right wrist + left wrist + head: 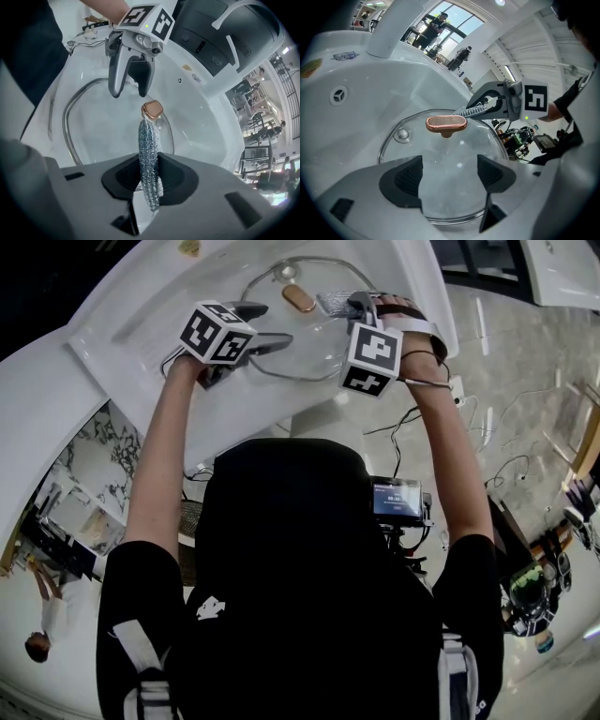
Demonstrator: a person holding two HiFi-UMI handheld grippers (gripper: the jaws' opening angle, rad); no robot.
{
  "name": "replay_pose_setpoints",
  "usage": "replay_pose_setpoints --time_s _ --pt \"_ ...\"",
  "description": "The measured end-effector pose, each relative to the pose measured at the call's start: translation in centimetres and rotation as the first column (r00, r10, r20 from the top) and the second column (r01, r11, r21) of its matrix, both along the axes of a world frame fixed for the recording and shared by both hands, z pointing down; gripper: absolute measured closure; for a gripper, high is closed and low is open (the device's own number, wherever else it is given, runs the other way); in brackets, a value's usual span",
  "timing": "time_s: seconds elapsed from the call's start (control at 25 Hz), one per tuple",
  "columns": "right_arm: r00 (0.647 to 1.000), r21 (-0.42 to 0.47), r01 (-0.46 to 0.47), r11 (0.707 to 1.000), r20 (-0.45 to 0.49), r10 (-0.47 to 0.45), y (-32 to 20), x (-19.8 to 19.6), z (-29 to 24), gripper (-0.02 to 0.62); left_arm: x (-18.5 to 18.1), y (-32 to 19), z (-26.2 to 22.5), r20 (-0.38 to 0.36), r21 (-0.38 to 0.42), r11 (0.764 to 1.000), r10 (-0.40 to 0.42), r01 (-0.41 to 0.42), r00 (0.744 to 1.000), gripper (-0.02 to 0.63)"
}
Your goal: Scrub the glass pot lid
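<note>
The glass pot lid (pixel 309 345) lies in a white sink (pixel 131 329), its copper-coloured handle (pixel 298 298) facing up. My left gripper (pixel 267 324) is open and straddles the lid's near rim; in the left gripper view the glass (pixel 445 154) shows between its spread jaws (pixel 447 176). My right gripper (pixel 342 304) is shut on a silver steel-wool scrubber (pixel 150 159). The scrubber's far end touches the lid beside the handle (pixel 152 109). In the right gripper view the left gripper (pixel 130 93) stands across the lid (pixel 98 126) from me.
A white faucet column (pixel 386 33) rises behind the basin, with an overflow hole (pixel 339 95) in the basin wall. A small vent knob (pixel 401 135) sits on the lid. Cables and a screen device (pixel 398 498) lie below on the floor. People stand far off by windows.
</note>
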State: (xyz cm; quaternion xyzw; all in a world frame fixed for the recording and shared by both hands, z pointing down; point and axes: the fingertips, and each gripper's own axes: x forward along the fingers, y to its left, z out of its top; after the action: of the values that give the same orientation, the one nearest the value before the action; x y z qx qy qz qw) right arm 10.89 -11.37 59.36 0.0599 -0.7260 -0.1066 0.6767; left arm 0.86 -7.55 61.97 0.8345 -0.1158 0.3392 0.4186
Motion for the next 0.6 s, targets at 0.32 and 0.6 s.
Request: replay_pose_setpoints --time_s 0.32,0.6 --pt "1.000 -0.010 0.011 1.000 0.008 -0.011 0.8 0.0 -0.4 0.523 0.0 -0.3 -0.1 0.005 0.003 1.000 0.004 -0.004 1.000 0.270" --pt "0.999 -0.018 0.009 1.000 0.036 -0.008 1.9 -0.1 -1.2 0.523 -0.1 -0.4 -0.1 0.001 0.006 1.000 0.001 -0.001 1.000 0.270"
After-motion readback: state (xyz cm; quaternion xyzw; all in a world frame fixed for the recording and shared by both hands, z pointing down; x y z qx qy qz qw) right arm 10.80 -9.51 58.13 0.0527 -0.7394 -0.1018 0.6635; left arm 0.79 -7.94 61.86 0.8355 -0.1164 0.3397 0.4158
